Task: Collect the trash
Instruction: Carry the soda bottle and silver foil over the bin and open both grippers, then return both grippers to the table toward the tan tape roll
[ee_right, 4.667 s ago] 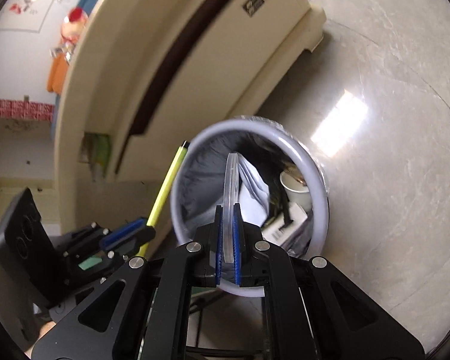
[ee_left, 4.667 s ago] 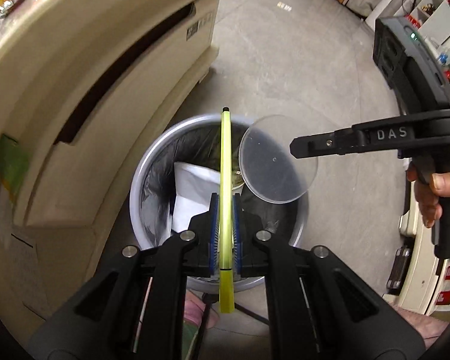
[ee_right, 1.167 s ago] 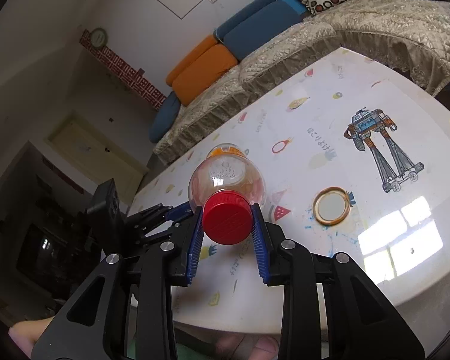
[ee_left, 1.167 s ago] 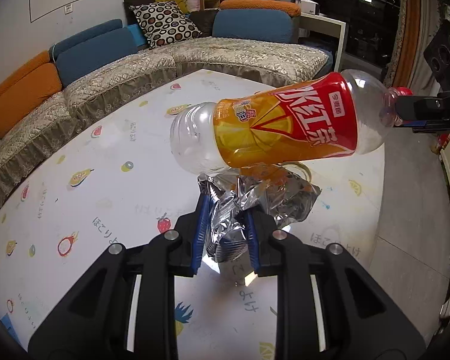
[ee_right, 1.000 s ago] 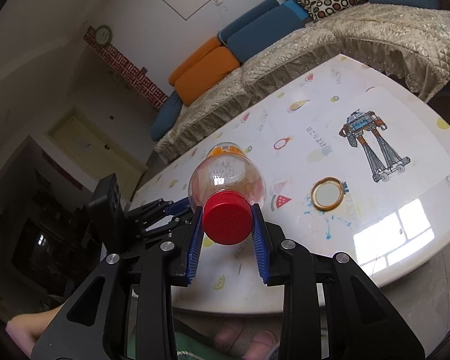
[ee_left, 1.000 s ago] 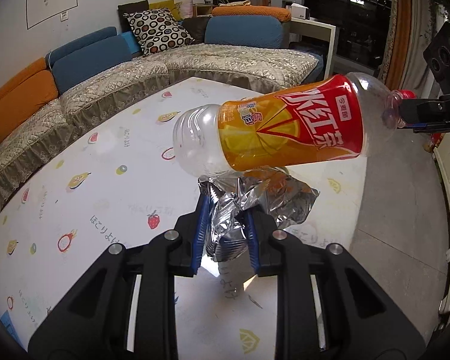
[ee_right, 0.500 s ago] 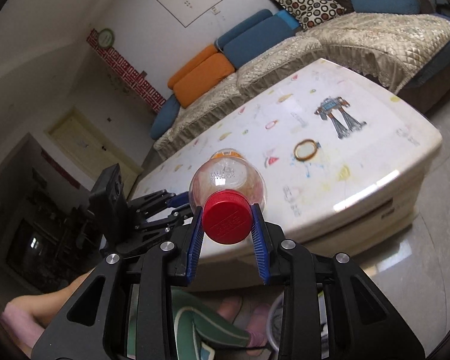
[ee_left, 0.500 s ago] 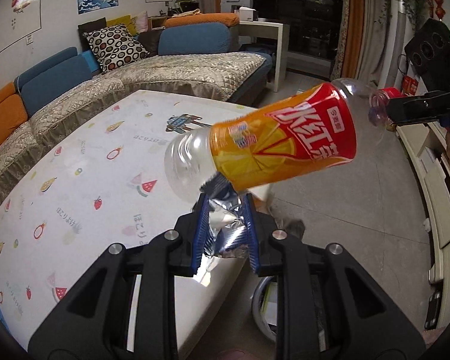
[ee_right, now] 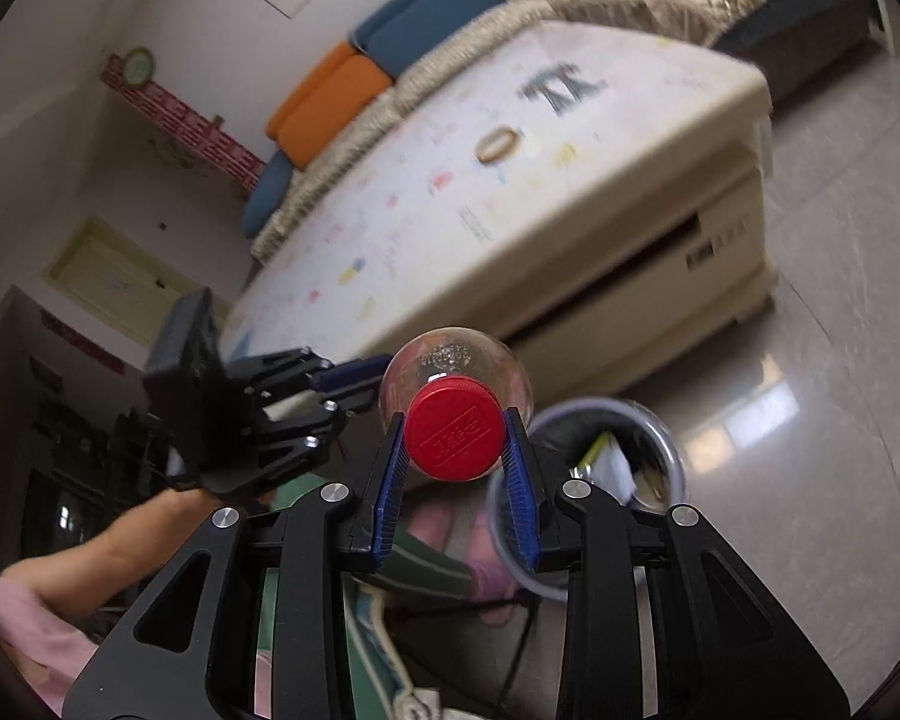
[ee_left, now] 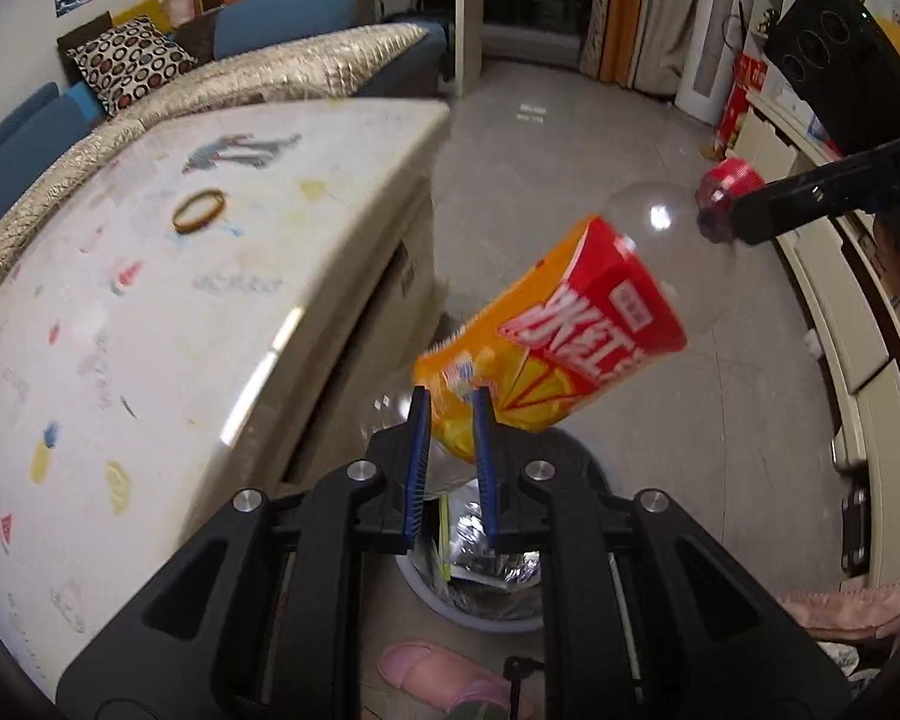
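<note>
My right gripper [ee_right: 455, 438] is shut on the red cap [ee_right: 453, 435] of an empty plastic bottle with an orange and red label [ee_left: 561, 342]. The bottle hangs tilted in the air over the round grey trash bin [ee_left: 480, 618]. In the left wrist view the right gripper [ee_left: 750, 219] holds the cap at the upper right. My left gripper [ee_left: 453, 444] stands above the bin with its jaws a small gap apart and nothing between them. A crumpled silver foil wrapper [ee_left: 486, 546] lies in the bin below it. The bin [ee_right: 672, 438] shows in the right wrist view with paper trash inside.
A cream table with a cartoon-print top [ee_left: 150, 276] stands left of the bin. A gold ring-shaped item [ee_left: 198, 218] lies on it. A pink slipper [ee_left: 432, 672] is on the tiled floor near the bin. Sofas stand behind the table, cabinets on the right.
Both grippers swung from over the table to above the trash bin. My left gripper let go of the foil wrapper, which now lies in the bin. The bottle tilted base-down.
</note>
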`<state>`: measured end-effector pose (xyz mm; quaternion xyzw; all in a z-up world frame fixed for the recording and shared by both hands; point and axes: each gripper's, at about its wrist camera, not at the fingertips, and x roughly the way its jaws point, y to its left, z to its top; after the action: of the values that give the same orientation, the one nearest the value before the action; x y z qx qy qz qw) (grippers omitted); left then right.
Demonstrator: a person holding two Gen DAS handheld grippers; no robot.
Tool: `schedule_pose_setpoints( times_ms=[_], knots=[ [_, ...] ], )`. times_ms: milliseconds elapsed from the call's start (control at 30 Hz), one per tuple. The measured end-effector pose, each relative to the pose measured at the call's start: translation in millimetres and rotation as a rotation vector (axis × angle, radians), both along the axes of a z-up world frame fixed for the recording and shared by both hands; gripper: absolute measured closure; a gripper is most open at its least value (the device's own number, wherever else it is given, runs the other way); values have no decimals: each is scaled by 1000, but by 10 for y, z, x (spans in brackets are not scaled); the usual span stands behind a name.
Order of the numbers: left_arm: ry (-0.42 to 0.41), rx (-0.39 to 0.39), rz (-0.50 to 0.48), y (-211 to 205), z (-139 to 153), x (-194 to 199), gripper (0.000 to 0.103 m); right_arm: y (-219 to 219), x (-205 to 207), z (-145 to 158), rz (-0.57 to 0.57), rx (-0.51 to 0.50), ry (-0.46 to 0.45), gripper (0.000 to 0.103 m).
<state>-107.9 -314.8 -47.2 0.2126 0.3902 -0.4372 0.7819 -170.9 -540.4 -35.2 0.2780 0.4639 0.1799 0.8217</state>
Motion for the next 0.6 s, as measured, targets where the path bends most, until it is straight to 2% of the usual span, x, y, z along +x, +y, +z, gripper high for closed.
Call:
schedule_pose_setpoints(
  times_ms=[100, 300, 367, 400, 433, 467, 500, 600],
  knots=[
    [34, 40, -9, -43, -200, -20, 90, -29, 16, -331, -10, 33, 63, 71],
    [95, 113, -16, 6, -557, -51, 90, 14, 28, -979, -21, 25, 204, 71],
    [108, 130, -14, 29, -642, -49, 86, 91, 58, -1221, -18, 15, 252, 70],
    [112, 133, -11, 35, -664, -43, 80, 137, 79, -1328, -7, 26, 276, 68],
    [114, 137, -6, 52, -677, -36, 68, 188, 108, -1431, -2, 20, 307, 66],
    [113, 137, 1, 68, -679, -25, 61, 235, 144, -1516, -4, 0, 334, 51],
    [113, 133, 8, 79, -673, -12, 52, 253, 178, -1557, -9, -9, 344, 44],
    [110, 112, 34, 154, -615, 29, 45, 260, 268, -1529, -32, -6, 320, 44]
  ],
)
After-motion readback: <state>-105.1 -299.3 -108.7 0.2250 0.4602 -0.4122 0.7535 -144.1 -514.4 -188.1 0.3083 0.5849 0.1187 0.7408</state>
